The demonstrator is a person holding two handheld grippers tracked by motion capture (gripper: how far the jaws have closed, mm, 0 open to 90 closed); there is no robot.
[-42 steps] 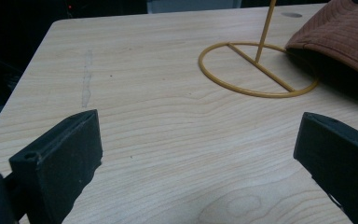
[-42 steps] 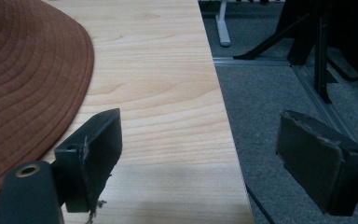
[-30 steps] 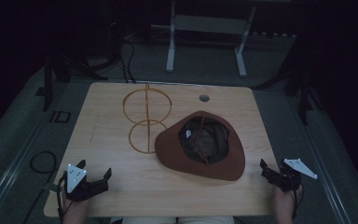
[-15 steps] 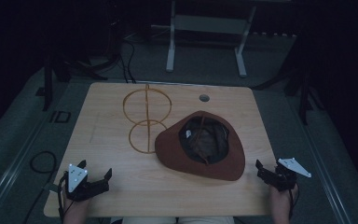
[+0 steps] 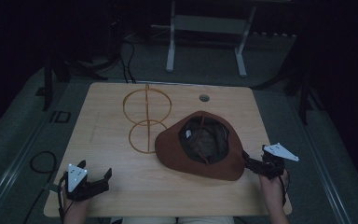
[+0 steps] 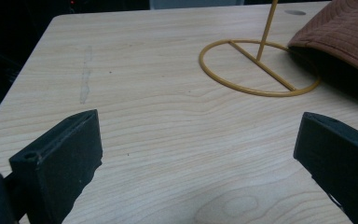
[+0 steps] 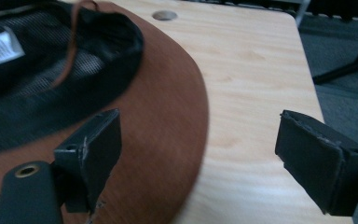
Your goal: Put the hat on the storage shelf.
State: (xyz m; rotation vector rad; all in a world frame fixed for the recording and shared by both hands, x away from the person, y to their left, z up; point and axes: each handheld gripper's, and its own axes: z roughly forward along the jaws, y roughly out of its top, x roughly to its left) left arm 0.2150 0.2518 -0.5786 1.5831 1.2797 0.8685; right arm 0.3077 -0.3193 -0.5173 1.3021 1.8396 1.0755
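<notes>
A brown brimmed hat (image 5: pixel 200 148) lies upside down on the wooden table (image 5: pixel 102 112), its dark lining and a white label facing up. A yellow wire stand (image 5: pixel 147 116) with a ring base stands just left of it; the hat's brim (image 6: pixel 340 37) lies against that ring (image 6: pixel 256 70). My right gripper (image 5: pixel 248 161) is open at the hat's right brim edge; its left jaw hovers over the brim (image 7: pixel 168 121) and its right jaw over bare wood. Down at the front left corner, my left gripper (image 5: pixel 103 178) is open, with nothing between its jaws.
A round grey grommet (image 5: pixel 204 98) sits in the table near the back edge. Beyond the table stands a white metal frame (image 5: pixel 205 28) on grey carpet. A black cable (image 5: pixel 39 163) loops on the floor at the left. Bare wood stretches across the left half of the table.
My right gripper has moved left and forward, up to the hat's right brim edge. The left gripper and the hat have stayed where they were.
</notes>
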